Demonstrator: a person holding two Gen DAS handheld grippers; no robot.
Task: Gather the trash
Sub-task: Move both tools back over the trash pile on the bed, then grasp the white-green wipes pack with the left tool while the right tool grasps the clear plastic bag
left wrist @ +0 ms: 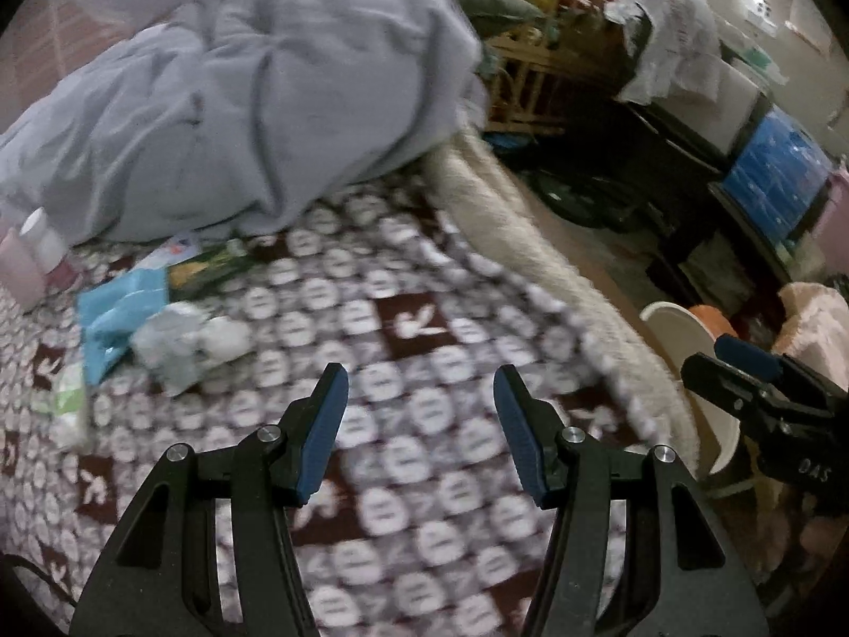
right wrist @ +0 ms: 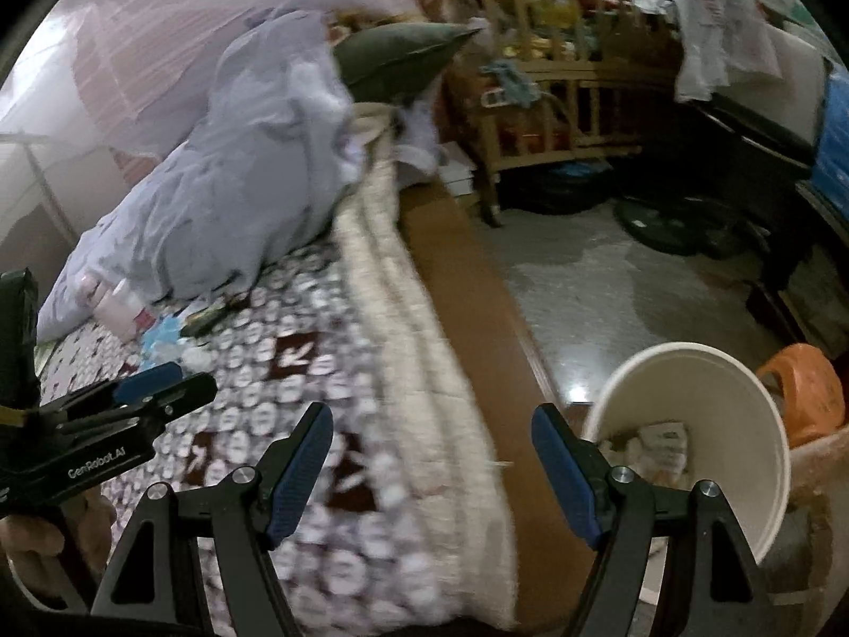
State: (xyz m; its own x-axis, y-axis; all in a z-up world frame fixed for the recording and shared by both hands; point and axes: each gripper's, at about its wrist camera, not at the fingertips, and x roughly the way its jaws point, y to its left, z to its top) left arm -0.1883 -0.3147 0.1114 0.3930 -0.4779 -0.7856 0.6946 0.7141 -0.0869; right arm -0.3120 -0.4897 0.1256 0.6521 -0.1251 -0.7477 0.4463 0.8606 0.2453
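Trash lies on the patterned bedspread (left wrist: pixel 403 371): a crumpled white tissue (left wrist: pixel 185 345), a light blue wrapper (left wrist: pixel 119 313), a green packet (left wrist: pixel 207 268) and a pale green-white wrapper (left wrist: pixel 69 403). My left gripper (left wrist: pixel 422 387) is open and empty, above the bedspread to the right of the tissue. My right gripper (right wrist: pixel 432 424) is open and empty over the bed's edge. A white bin (right wrist: pixel 690 424) with paper inside stands on the floor to its right; it also shows in the left wrist view (left wrist: pixel 684 339). The trash pile shows far left in the right wrist view (right wrist: pixel 170 334).
A rumpled grey duvet (left wrist: pixel 254 90) covers the head of the bed. A white bottle (left wrist: pixel 42 239) and pink box (left wrist: pixel 18 270) sit at the left. A wooden crib (right wrist: pixel 552 90), an orange stool (right wrist: pixel 806 387), a fan (right wrist: pixel 684 223) and dark furniture crowd the floor.
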